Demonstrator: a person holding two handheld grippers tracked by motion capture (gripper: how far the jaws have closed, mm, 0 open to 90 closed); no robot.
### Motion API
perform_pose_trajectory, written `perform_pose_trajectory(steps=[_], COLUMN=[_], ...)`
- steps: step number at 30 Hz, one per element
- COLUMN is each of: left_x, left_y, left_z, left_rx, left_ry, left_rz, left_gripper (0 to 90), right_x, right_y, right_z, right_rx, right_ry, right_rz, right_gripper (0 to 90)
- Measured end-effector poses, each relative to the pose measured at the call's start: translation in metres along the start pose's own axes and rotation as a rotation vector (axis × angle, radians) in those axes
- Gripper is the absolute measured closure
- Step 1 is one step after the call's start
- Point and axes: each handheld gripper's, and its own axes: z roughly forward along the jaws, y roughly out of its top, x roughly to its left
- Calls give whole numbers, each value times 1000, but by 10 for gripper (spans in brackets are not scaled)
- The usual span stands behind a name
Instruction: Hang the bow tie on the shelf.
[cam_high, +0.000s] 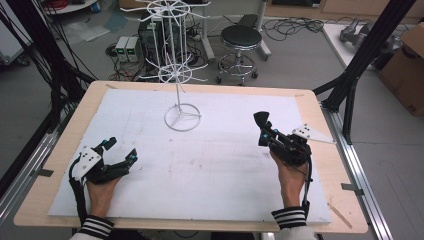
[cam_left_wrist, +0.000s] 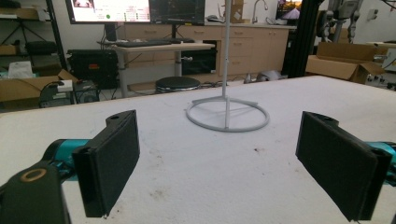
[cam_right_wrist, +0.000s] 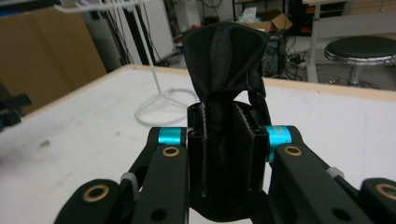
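Right gripper (cam_right_wrist: 223, 154): jaws clamped tight on a small black cloth piece (cam_right_wrist: 224, 56), pinched at its gathered lower end, the rest fanning up above the pads. In the high view the same gripper (cam_high: 263, 131) holds it clear of the white mat (cam_high: 220, 170), to the right of the white wire rack (cam_high: 179, 65) and nearer the person than the rack's ring base. Looks light, limp, slightly shiny fabric; probably slippery, so a bunched fold gives the safest hold, not a single loose edge. Not fragile. Can't tell what garment or pouch it is.

Left gripper (cam_high: 120, 150): jaws wide apart, nothing between them, resting low over the mat, well left of the rack and nearer the person. Its own view looks straight at the rack's ring base (cam_left_wrist: 228, 116).

Likely destination is a rack arm; floppy cloth will need draping over it.
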Motion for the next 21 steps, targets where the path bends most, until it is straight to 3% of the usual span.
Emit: perform_pose_trajectory(steps=[6, 21], left_x=[0, 0], left_y=[0, 0], left_z=[0, 0], left_rx=[-1, -1], left_ry=[0, -4], left_rz=[-1, -5], left_gripper=[139, 139], right_x=[9, 17], right_y=[19, 46], right_z=[16, 46], right_rx=[-33, -89], right_ry=[24, 87], right_rz=[-12, 39], right_gripper=[763, 764])
